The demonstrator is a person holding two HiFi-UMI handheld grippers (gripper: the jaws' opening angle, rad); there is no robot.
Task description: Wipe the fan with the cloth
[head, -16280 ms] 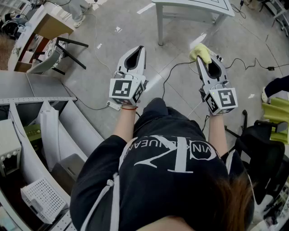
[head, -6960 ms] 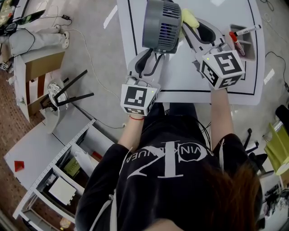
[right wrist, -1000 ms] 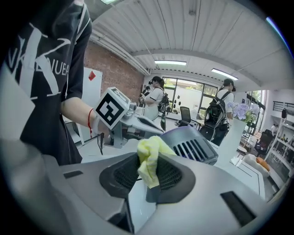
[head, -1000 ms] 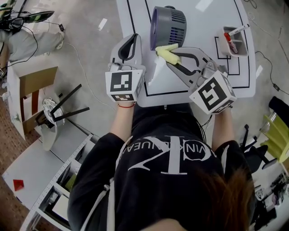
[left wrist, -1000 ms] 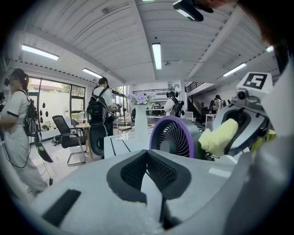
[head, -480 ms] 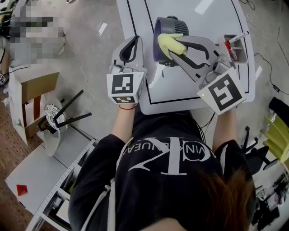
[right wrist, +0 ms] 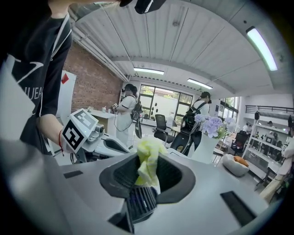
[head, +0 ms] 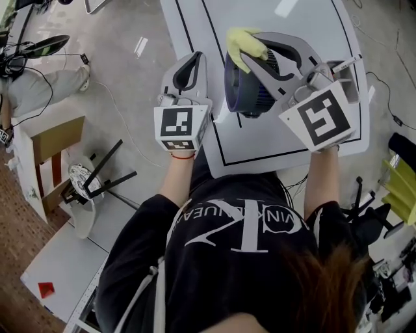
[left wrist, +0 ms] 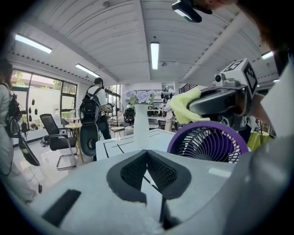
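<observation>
- left gripper [head: 195, 60]: jaws closed together on nothing. It hangs off the table's [head: 312, 19] left edge, just beside the fan [head: 250, 88] and not touching it. Doing no work on the task that I can see.
- fan: stands on the white table near its front edge, between the two grippers. Purple rim, and the grille faces toward the left gripper [left wrist: 147, 153] in that gripper's view. Nothing braces it.
- cloth [head: 242, 45]: yellow, bunched, pinched in the right gripper [head: 255, 49]. The right gripper view shows the jaws clamped narrow on it, most of it sticking out past the tips [right wrist: 146, 176].
- position: the cloth [left wrist: 183, 106] sits at the top of the fan's [left wrist: 209, 144] rim, with the right gripper reaching over the fan from the right. Looks like contact, can't confirm.
- progress, my read: cloth is fetched and at the fan, so wiping is under way at the top edge. No dust or streaks visible, so can't tell which areas are done.
- left to do, probably: grille face, lower rim, housing, back. Unbraced fan may slide under pressure.
</observation>
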